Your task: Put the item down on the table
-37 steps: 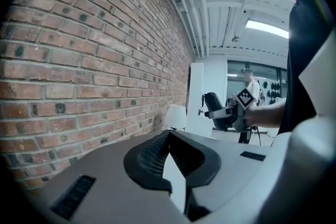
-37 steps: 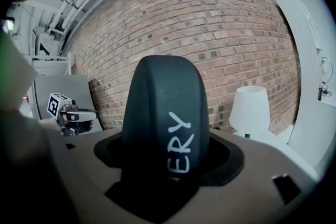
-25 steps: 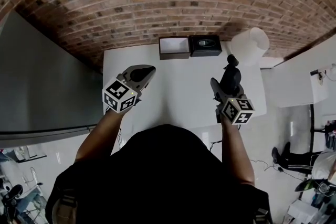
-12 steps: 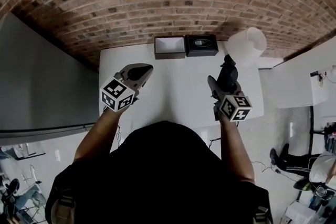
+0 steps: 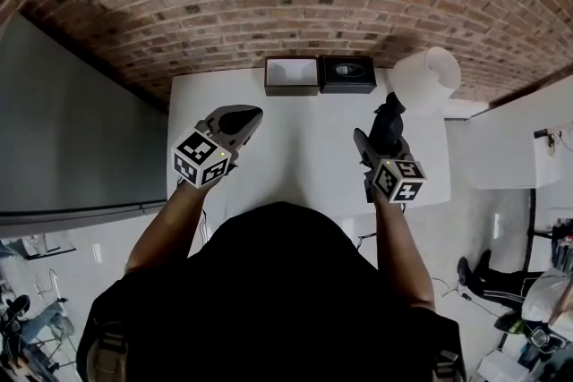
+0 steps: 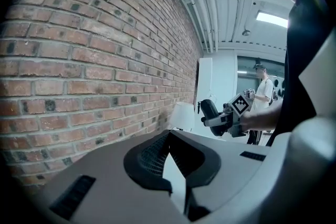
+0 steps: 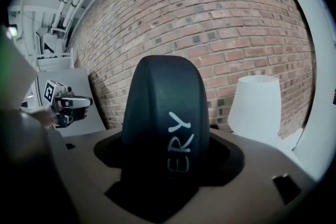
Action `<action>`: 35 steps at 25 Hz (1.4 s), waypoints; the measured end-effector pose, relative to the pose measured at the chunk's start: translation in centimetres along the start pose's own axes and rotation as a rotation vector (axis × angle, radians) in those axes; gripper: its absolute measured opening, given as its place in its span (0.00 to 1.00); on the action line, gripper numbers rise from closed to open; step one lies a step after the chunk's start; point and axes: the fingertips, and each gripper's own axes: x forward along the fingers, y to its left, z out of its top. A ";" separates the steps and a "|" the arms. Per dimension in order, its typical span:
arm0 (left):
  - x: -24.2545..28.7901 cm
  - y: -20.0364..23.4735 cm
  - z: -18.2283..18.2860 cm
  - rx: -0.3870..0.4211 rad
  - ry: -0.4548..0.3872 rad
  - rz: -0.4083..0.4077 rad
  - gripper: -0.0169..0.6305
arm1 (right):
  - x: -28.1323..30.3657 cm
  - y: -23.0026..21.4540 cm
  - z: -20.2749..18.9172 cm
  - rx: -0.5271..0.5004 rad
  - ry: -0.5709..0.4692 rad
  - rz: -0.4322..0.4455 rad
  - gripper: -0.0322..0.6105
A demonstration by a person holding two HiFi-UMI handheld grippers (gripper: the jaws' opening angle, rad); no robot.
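Note:
My right gripper (image 5: 388, 123) is shut on a dark rounded item (image 5: 393, 106) and holds it above the right part of the white table (image 5: 304, 148). In the right gripper view the item (image 7: 163, 97) stands up between the jaws, with pale letters on its side. My left gripper (image 5: 242, 121) hovers over the table's left part. Its jaws meet at the tips with nothing between them (image 6: 169, 136). From the left gripper view, the right gripper (image 6: 218, 118) with the item shows across the table.
An open white-lined box (image 5: 292, 74) and a black box (image 5: 348, 73) sit side by side at the table's far edge, against the brick wall. A white lampshade-like cylinder (image 5: 425, 78) stands at the far right corner. A person (image 6: 262, 97) stands in the background.
Almost nothing: the head view shifts slightly, and both grippers keep their places above the table. The right one still holds the dark item.

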 end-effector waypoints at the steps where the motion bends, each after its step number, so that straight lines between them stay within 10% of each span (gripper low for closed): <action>1: 0.0 0.1 -0.1 -0.002 0.002 0.005 0.05 | 0.3 -0.2 -0.3 -0.015 0.007 -0.003 0.62; 35: 3.7 2.4 -3.7 -0.104 0.077 0.042 0.05 | 11.4 -5.0 -17.6 -0.128 0.294 0.055 0.62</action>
